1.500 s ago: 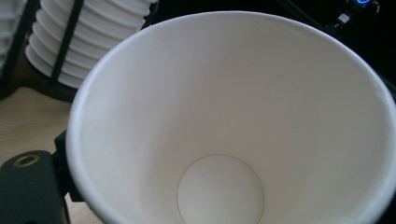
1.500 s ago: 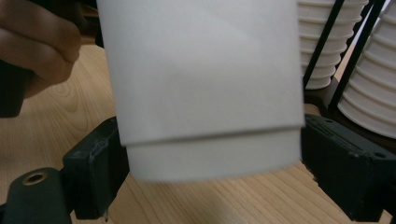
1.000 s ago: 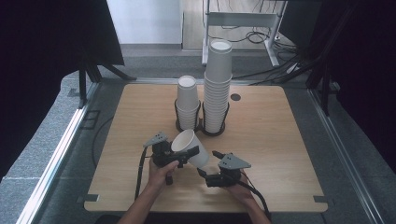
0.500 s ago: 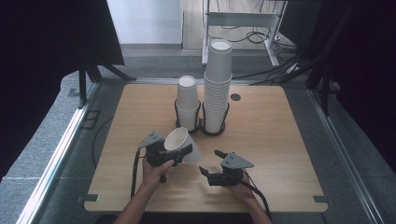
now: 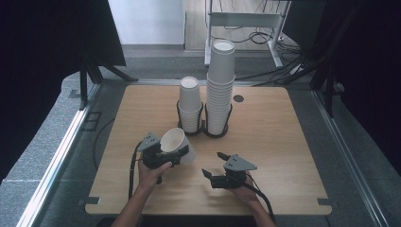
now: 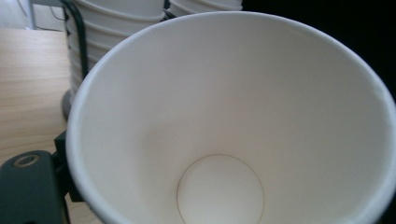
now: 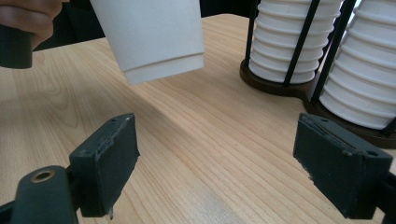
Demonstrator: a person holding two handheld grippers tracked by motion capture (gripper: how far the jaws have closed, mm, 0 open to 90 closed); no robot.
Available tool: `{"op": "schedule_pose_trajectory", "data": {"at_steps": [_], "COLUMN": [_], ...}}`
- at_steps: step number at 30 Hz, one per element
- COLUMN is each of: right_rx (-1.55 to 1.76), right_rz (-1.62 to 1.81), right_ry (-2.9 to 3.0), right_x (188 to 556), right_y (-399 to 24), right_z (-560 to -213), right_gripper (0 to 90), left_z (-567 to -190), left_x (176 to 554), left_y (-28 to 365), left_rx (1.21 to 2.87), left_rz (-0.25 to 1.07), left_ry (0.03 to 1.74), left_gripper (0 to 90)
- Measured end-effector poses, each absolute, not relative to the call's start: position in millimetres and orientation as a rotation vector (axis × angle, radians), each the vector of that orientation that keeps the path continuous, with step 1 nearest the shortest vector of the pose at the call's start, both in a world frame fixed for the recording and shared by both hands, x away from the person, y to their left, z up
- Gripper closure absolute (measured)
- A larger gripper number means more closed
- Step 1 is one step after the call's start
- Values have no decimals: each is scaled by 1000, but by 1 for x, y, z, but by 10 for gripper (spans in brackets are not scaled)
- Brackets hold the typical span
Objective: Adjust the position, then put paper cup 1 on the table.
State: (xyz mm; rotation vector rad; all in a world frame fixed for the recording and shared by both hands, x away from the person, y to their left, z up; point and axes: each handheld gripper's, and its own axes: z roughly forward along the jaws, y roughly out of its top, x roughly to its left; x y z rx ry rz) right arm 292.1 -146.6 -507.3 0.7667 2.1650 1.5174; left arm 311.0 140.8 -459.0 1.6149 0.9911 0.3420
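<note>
A white paper cup (image 5: 173,140) hangs tilted above the wooden table (image 5: 283,132), with my left gripper (image 5: 182,153) shut on its wall. In the left gripper view I look straight into the empty cup (image 6: 224,116), and one black finger (image 6: 30,184) shows at the lower left. My right gripper (image 5: 213,164) rests near the front of the table, a little right of the cup, open with nothing between its pads. In the right gripper view the cup's base (image 7: 154,37) hovers ahead and left of my right gripper (image 7: 219,163).
A black wire holder (image 5: 204,130) at the table's middle back carries a short stack of white cups (image 5: 190,101) and a taller one (image 5: 221,85). The stacks (image 7: 289,42) stand close ahead to the right. A dark round hole (image 5: 238,98) lies behind them.
The left gripper has shifted slightly left with the cup, whose mouth has turned more upward. The right gripper has stayed where it was.
</note>
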Motion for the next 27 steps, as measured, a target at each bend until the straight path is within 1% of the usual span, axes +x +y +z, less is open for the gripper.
{"op": "schedule_pose_trajectory", "data": {"at_steps": [6,17,22,24,27], "right_rx": [767,770,771,771,771], "right_rz": [1515,1516,1513,1513,1512], "right_ry": [2166,2167,2168,2167,2168], "right_x": [292,292,292,292,292], "right_y": [-147,-147,-147,-147,-147], "right_z": [-508,-508,-508,-508,-508], "right_gripper": [143,146,146,146,145], "left_z": [-459,-459,-459,-459,-459], "left_x": [311,312,312,312,313], "left_y": [146,154,159,161,163], "left_rx": [1627,1626,1628,1635,1635], "left_rz": [393,434,475,510,518], "left_ry": [1007,1033,1052,1063,1072], "left_gripper": [126,126,125,125,124]}}
